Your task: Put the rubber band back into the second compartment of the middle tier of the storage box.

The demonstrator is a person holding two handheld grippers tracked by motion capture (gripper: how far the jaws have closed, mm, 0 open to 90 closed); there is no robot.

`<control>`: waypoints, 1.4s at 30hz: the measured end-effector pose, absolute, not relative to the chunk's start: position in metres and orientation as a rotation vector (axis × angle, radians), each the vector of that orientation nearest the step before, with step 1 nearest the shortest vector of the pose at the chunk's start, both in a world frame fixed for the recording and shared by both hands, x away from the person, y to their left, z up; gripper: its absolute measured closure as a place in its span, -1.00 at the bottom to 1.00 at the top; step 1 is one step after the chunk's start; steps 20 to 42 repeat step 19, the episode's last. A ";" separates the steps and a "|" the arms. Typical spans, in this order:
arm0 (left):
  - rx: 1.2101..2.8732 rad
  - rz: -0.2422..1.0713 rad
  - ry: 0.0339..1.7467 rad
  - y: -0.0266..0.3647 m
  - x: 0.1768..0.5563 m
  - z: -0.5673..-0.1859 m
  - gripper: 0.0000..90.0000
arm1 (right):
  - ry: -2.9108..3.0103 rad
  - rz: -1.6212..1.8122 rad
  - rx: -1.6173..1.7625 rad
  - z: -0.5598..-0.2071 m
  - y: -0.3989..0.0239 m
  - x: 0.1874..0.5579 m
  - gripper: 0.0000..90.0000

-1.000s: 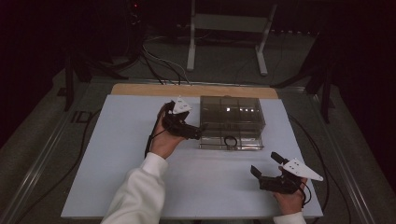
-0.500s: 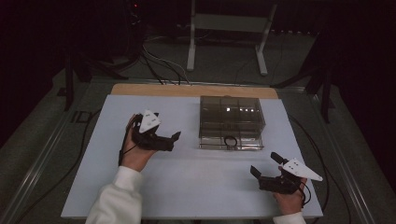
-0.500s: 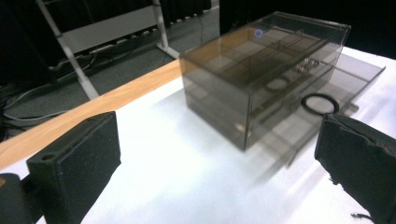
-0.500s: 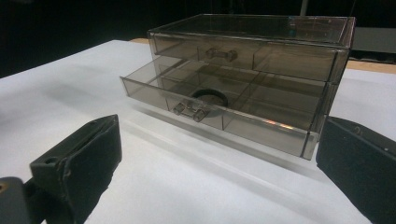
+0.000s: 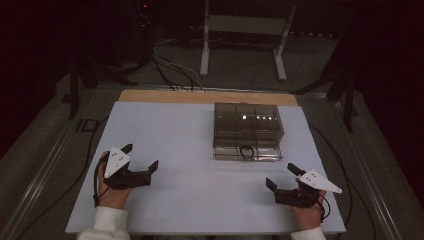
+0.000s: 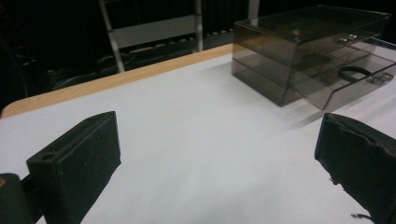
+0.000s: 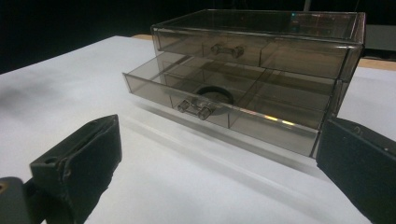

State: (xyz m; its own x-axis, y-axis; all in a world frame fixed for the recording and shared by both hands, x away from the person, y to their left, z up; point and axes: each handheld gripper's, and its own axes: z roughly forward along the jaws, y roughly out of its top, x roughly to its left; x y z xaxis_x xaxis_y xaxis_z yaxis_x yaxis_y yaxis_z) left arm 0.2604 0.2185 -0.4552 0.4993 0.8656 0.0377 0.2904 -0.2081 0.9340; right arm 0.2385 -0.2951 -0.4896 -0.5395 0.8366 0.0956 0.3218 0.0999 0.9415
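A smoky clear two-drawer box stands at the back middle of the white table. Its lower drawer is pulled partly out, and a black ring lies in the middle compartment. The upper drawer is shut. My left gripper is open near the front left of the table, well away from the box, with nothing between its jaws. My right gripper is open near the front right, in front of the box, also holding nothing.
The white board lies on a table with a wooden strip along the far edge. Cables and a metal stand are on the dark floor behind. Bare board lies between the two grippers.
My left gripper has drawn back from the box's left side toward the front left of the table. The right gripper has stayed put. The lower drawer stays partly out.
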 end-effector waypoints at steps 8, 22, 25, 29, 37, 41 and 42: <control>1.678 0.716 1.024 0.238 0.243 -0.476 -0.98 | 1.924 1.433 1.138 -0.491 -0.294 0.240 -0.98; 1.644 0.728 1.039 0.240 0.239 -0.480 -0.98 | 1.959 1.389 1.163 -0.493 -0.293 0.243 -0.98; 1.644 0.728 1.039 0.240 0.239 -0.480 -0.98 | 1.959 1.389 1.163 -0.493 -0.293 0.243 -0.98; 1.644 0.728 1.039 0.240 0.239 -0.480 -0.98 | 1.959 1.389 1.163 -0.493 -0.293 0.243 -0.98; 1.644 0.728 1.039 0.240 0.239 -0.480 -0.98 | 1.959 1.389 1.163 -0.493 -0.293 0.243 -0.98; 1.644 0.728 1.039 0.240 0.239 -0.480 -0.98 | 1.959 1.389 1.163 -0.493 -0.293 0.243 -0.98; 1.644 0.728 1.039 0.240 0.239 -0.480 -0.98 | 1.959 1.389 1.163 -0.493 -0.293 0.243 -0.98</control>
